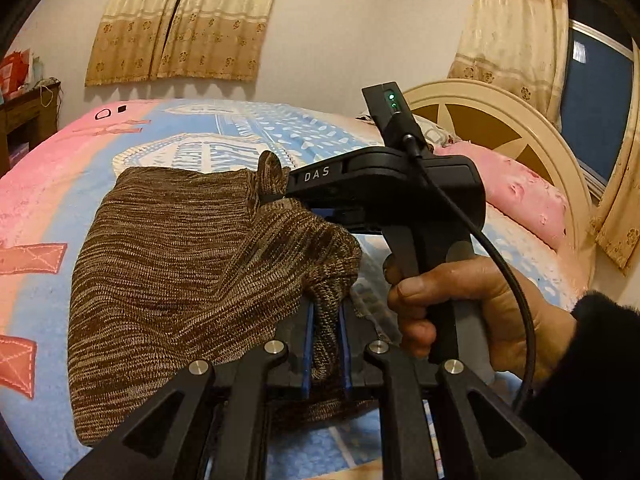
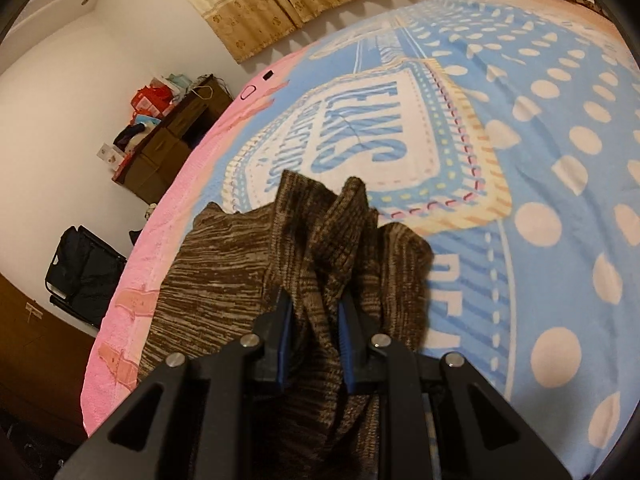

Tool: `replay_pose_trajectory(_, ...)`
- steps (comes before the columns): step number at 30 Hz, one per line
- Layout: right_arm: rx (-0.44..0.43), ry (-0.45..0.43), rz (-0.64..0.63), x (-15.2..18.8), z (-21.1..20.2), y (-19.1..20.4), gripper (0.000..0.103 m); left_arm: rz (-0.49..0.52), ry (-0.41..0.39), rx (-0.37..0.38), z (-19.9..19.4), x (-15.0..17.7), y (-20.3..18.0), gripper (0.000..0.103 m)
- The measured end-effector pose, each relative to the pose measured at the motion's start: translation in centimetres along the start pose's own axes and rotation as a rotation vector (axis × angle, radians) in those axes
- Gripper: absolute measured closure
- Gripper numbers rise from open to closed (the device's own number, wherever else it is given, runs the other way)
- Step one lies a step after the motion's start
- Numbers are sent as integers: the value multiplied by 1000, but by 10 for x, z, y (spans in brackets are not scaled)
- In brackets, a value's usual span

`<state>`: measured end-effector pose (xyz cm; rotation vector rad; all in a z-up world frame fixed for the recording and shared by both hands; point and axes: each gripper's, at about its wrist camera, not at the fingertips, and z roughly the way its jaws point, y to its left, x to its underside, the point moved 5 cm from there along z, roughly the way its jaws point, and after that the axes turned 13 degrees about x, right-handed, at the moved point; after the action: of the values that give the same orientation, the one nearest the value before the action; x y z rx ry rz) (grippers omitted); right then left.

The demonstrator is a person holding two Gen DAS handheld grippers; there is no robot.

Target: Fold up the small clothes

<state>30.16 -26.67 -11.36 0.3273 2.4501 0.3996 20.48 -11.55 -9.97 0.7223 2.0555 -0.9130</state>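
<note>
A brown marled knit garment (image 1: 176, 264) lies spread on the bed, with one edge lifted. My left gripper (image 1: 326, 316) is shut on a thin fold of that knit between its blue pads. In the left wrist view the right gripper (image 1: 276, 194) comes in from the right, held by a hand (image 1: 460, 308), and pinches a bunched corner of the same garment. The right wrist view shows my right gripper (image 2: 314, 300) shut on a thick bunch of the brown knit (image 2: 224, 264), which stands up in folds above the fingers.
The bed carries a blue, pink and white printed blanket (image 2: 520, 160). A pink pillow (image 1: 520, 196) leans by the cream headboard (image 1: 492, 120). A dark wooden cabinet with clutter (image 2: 168, 132) and a black bag (image 2: 80, 272) stand past the bed's pink edge.
</note>
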Motion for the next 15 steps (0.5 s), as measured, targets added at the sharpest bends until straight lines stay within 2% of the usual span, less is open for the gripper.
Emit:
replay_pose_trajectory(5, -42, 9, 77, 7, 2, -20, 75, 23, 53, 12, 12, 4, -14, 93)
replay_pose_trajectory(7, -41, 17, 89, 10, -3, -24, 67, 29, 76, 12, 12, 8, -16, 93)
replay_pose_trajectory(8, -27, 19, 81, 11, -8, -24, 65, 26, 85, 7, 11, 9, -16, 93)
replay_pose_trajectory(10, 30, 4, 66, 15, -24, -26, 50, 13, 104, 3, 8, 13, -16, 92)
replay_pose_trajectory(15, 128, -96, 34, 37, -78, -32, 48, -5, 130, -23, -1, 17, -12, 92)
